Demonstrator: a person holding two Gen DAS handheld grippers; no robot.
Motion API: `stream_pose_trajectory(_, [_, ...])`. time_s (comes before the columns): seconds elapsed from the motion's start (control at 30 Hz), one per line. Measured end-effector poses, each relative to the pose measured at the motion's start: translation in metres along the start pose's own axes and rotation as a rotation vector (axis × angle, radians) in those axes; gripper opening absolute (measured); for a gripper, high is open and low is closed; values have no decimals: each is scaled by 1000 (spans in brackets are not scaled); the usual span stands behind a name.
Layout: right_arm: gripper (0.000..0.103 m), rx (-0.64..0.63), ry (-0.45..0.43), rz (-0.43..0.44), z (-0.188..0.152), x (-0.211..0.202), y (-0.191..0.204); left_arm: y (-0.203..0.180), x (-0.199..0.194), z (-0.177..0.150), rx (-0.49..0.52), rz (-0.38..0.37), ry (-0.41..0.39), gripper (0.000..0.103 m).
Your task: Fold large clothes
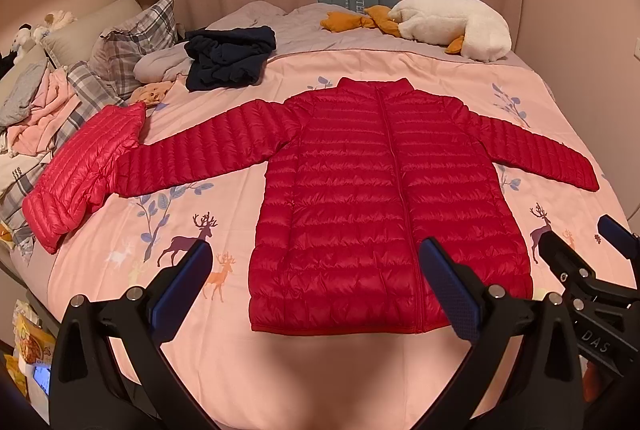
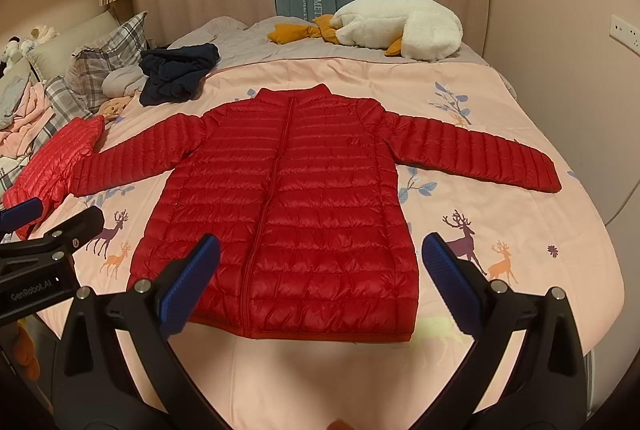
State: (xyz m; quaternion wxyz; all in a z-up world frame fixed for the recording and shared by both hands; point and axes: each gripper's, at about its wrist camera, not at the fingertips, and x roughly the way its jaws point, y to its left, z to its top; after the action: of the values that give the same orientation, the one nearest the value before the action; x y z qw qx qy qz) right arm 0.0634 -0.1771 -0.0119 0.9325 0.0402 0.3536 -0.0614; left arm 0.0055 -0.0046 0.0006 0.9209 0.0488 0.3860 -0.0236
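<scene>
Red jacket (image 1: 380, 190) flat on pink bedspread (image 1: 320, 370)

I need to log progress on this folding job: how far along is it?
Done: the red puffer jacket lies spread flat, zipped, sleeves out, on the pink bedspread. In hand: nothing; left claw and right claw hover open. Left: every fold.

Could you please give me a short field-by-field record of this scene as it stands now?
garment: red puffer jacket, spread flat, front up, zipped, both sleeves out
surface: pink deer-print bedspread
left tool: open, above the jacket's hem, holding nothing
right tool: open, holding nothing
nearby: second red jacket, dark garment, white goose plush
folding: not begun
</scene>
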Motion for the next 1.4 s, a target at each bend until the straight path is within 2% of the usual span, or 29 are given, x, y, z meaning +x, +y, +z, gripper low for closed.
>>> stream_pose_trajectory(1.4, [101, 5, 1, 3, -1, 0, 0, -5, 4, -7, 7, -7, -1, 102])
